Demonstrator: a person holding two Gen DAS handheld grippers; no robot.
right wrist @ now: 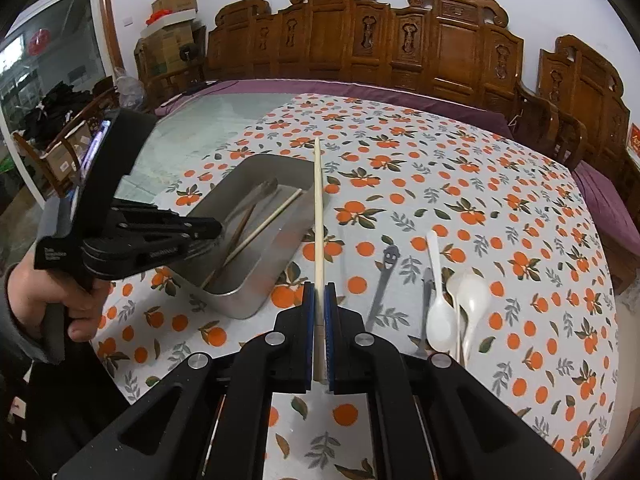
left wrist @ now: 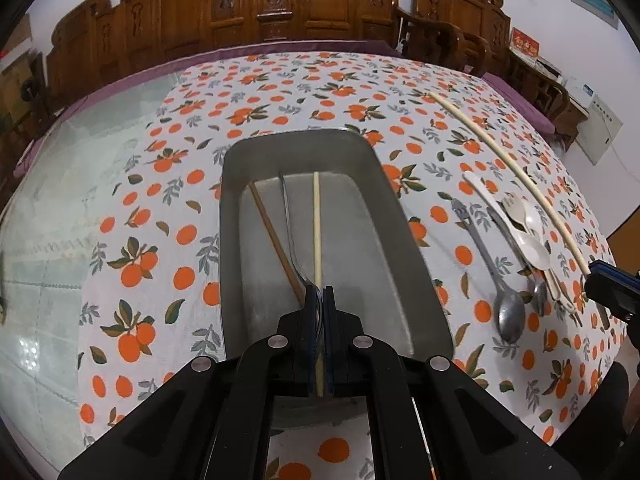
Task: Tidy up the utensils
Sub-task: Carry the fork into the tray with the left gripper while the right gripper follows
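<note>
Even indoor light, soft shadows, fisheye warping (edges vignetted).

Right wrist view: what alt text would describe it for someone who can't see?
The right claw grips a pale chopstick above an orange-print tablecloth. Left, the other claw reaches into a metal tray of utensils; right lie spoons.

I count one grey rectangular metal tray (left wrist: pixel 256 152), three chopsticks: two pale (right wrist: pixel 319 208), one brown (left wrist: pixel 276 240); and two white plastic spoons (right wrist: pixel 440 316).
</note>
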